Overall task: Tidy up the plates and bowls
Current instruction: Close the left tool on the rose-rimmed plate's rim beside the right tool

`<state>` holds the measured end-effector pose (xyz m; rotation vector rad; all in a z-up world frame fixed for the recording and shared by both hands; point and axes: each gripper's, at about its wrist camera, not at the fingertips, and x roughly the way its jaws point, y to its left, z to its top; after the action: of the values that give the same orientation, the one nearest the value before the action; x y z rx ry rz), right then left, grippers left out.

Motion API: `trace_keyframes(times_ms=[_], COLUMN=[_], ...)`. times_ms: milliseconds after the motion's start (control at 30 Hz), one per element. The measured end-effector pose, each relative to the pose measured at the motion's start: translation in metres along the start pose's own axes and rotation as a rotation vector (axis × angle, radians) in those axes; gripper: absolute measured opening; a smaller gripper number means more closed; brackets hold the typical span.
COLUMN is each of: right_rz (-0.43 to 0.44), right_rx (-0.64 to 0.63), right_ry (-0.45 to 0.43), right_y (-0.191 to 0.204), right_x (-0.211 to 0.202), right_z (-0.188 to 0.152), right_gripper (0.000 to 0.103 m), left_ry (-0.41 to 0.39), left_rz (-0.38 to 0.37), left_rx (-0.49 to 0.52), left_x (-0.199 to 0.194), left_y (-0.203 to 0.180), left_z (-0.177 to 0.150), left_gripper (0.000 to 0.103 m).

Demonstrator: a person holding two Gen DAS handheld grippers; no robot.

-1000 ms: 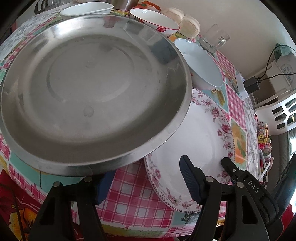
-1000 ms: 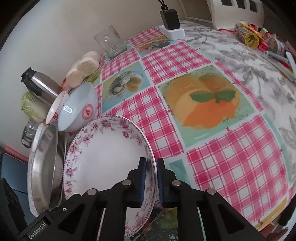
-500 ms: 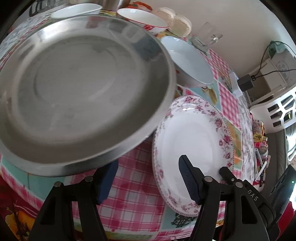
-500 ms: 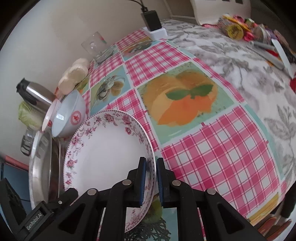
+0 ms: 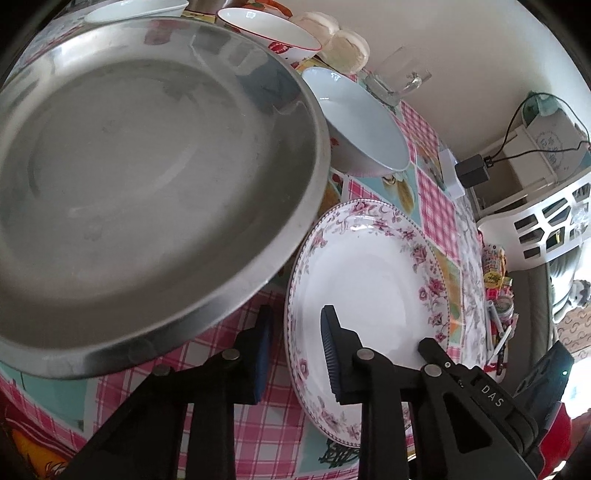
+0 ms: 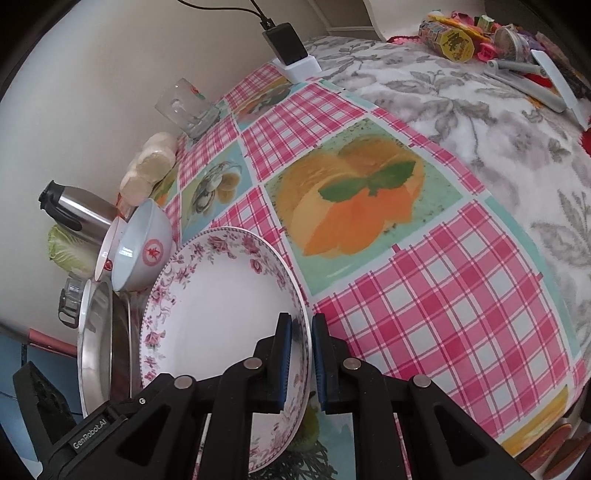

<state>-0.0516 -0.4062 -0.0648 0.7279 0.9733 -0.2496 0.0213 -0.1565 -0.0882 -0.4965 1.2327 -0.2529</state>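
Observation:
A white floral plate [image 5: 369, 280] lies tilted on the checked tablecloth, just right of a big steel plate [image 5: 147, 184]. My left gripper [image 5: 297, 350] straddles the floral plate's near-left rim. Its jaws are closing, and a strip of cloth still shows between the left pad and the rim. My right gripper [image 6: 302, 350] is shut on the opposite rim of the floral plate [image 6: 221, 302] and appears in the left wrist view as a black finger [image 5: 430, 347]. Behind stand a white bowl [image 5: 362, 125] and a red-rimmed bowl [image 5: 269, 33].
Along the wall stand a glass [image 6: 184, 107], round cakes [image 6: 151, 170], a steel flask [image 6: 77, 206], a cabbage [image 6: 68, 251] and a charger [image 6: 288, 44]. Pens and packets [image 6: 480, 40] clutter the far end. A white basket [image 5: 535, 221] stands beyond the table.
The floral plate has come out from under the steel plate and moved right. My left jaws have narrowed around its near-left rim. The right gripper stays clamped on the plate.

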Motion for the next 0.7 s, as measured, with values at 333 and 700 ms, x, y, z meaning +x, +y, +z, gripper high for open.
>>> trace_keyframes(times_ms=[333,700], right_rz=[0.018,-0.009], right_rx=[0.016,-0.024], right_ry=[-0.016,-0.038], right_y=[-0.001,0.008], right_x=[0.004,0.009], right_z=[0.002,0.003], right_gripper=[0.014,0.015], left_ry=[-0.010,-0.023], left_rz=[-0.018,0.002], left_rx=[-0.007,0.027], left_x=[0.000,-0.002], left_y=[0.007,0.008], left_z=[0.002,0.004], left_gripper=[0.022,0.016])
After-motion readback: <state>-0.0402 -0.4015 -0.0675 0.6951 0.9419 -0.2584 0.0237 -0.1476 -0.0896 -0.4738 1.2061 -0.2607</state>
